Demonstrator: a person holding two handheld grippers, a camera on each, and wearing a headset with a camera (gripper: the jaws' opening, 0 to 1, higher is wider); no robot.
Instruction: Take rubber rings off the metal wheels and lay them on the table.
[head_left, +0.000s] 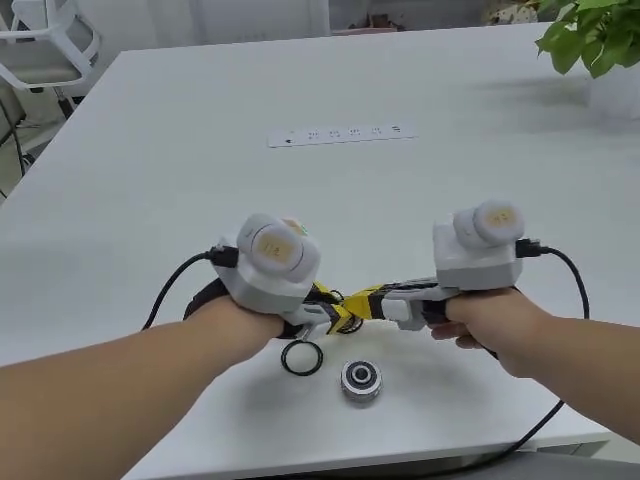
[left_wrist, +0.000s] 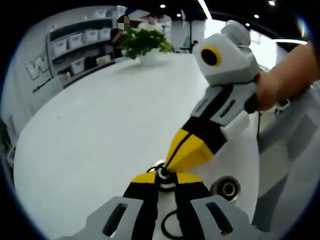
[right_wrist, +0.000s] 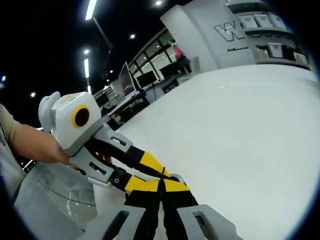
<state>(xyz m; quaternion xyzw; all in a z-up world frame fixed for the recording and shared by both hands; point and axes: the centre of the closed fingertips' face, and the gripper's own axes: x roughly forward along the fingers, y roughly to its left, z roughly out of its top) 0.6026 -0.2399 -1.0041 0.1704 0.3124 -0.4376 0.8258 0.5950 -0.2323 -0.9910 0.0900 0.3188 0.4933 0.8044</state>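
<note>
A small metal wheel (left_wrist: 163, 172) is pinched between the yellow tips of my left gripper (left_wrist: 165, 176), which is shut on it just above the white table (head_left: 180, 170). My right gripper (right_wrist: 161, 184) comes in from the opposite side, with its jaws shut on the rubber ring at that wheel's edge (right_wrist: 176, 178). In the head view the two grippers meet tip to tip, left gripper (head_left: 332, 310) and right gripper (head_left: 354, 303). A loose black rubber ring (head_left: 302, 357) lies on the table below them. Beside it rests a second metal wheel (head_left: 361, 379), also in the left gripper view (left_wrist: 227, 188).
A white power strip (head_left: 343, 134) lies mid-table farther back. A potted plant (head_left: 595, 35) stands at the far right and a white chair (head_left: 45, 40) at the far left. Black cables (head_left: 165, 290) trail from both grippers. The table's front edge (head_left: 400, 462) is close behind the wheel.
</note>
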